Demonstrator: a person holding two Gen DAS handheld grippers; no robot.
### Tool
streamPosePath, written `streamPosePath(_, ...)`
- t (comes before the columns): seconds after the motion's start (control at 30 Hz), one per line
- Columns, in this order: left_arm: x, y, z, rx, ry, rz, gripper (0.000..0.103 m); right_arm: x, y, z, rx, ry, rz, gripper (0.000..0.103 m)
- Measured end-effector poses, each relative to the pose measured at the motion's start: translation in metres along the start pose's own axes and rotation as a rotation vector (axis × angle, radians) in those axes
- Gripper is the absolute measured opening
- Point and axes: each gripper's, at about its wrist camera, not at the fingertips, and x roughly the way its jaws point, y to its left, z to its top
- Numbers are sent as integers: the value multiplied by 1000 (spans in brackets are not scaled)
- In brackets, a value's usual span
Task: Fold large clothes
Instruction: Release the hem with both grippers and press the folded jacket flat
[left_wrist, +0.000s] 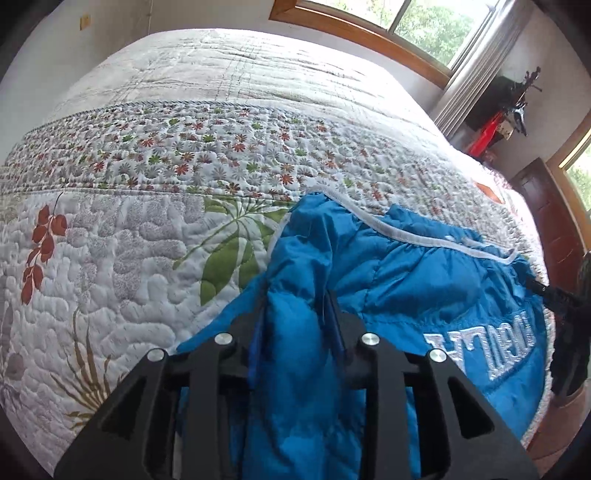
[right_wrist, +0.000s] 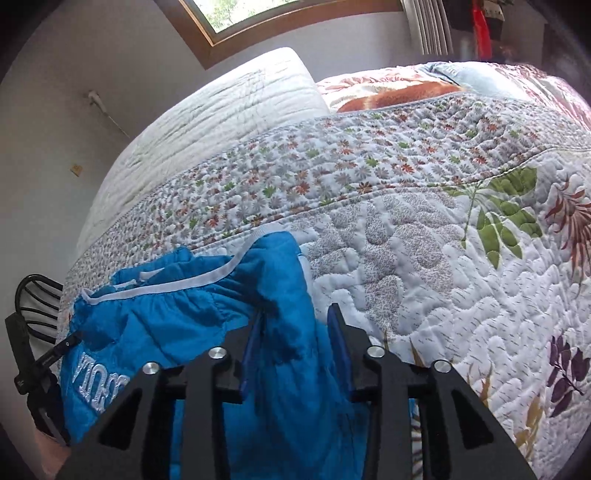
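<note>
A blue padded jacket (left_wrist: 406, 266) with white trim and white lettering (left_wrist: 480, 350) lies crumpled on the quilted bed near its edge. My left gripper (left_wrist: 295, 306) straddles a puffy fold of it; the fold fills the gap without looking pinched. In the right wrist view the same jacket (right_wrist: 166, 314) lies at the lower left. My right gripper (right_wrist: 297, 312) stands around another fold, which leans on the left finger while a strip of quilt shows beside the right finger (right_wrist: 338, 332). Each view catches the other gripper at its edge (left_wrist: 569, 332) (right_wrist: 29, 354).
The floral quilt (left_wrist: 147, 229) (right_wrist: 443, 258) covers the bed beyond the jacket. A white pillow (right_wrist: 221, 122) and an orange patterned one (right_wrist: 399, 96) lie at the far end. Windows (left_wrist: 424, 22), a curtain (left_wrist: 476, 70) and a dark wooden door (left_wrist: 543, 221) stand behind.
</note>
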Motion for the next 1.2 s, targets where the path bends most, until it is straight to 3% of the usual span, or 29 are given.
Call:
streamPosePath(0.1, -34, 8, -15, 11, -39, -21, 52, -33, -5, -14, -25, -30, 11, 46)
streamPosePath(0.2, -59, 17, -43, 31, -52, -8, 58, -54, -12, -36, -32, -1, 59, 47)
streamPosePath(0.27, -65, 27, -60, 26, -31, -13, 59, -60, -17, -52, -32, 20, 73, 53)
streamPosePath(0.37, -70, 42, -82, -4, -24, -64, 64, -63, -28, -72, -11, 40, 95, 59)
streamPosePath(0.47, -77, 47, -96, -37, -39, -86, 67, -70, -33, -85, 20, 6, 119, 59)
streamPosePath(0.57, -86, 35, -102, -44, -101, -56, 62, -81, -11, -92, -17, -33, 190, 56)
streamPosePath(0.73, -99, -46, -114, 73, -138, -172, 61, -85, 79, -106, -191, -45, 252, 47)
streamPosePath(0.8, -91, -81, -121, 121, -127, -162, 61, -76, 114, -113, -258, -42, 225, 41)
streamPosePath(0.9, -69, -107, -129, 156, -127, -86, 61, -58, 145, -126, -335, -51, 109, 39)
streamPosePath(1.0, -58, -116, -136, 215, -163, 0, 61, -33, 151, -139, -360, -17, 55, 39)
streamPosePath(1.2, -31, -108, -145, 269, -99, 21, 61, -1, 142, -161, -377, 15, 0, 40)
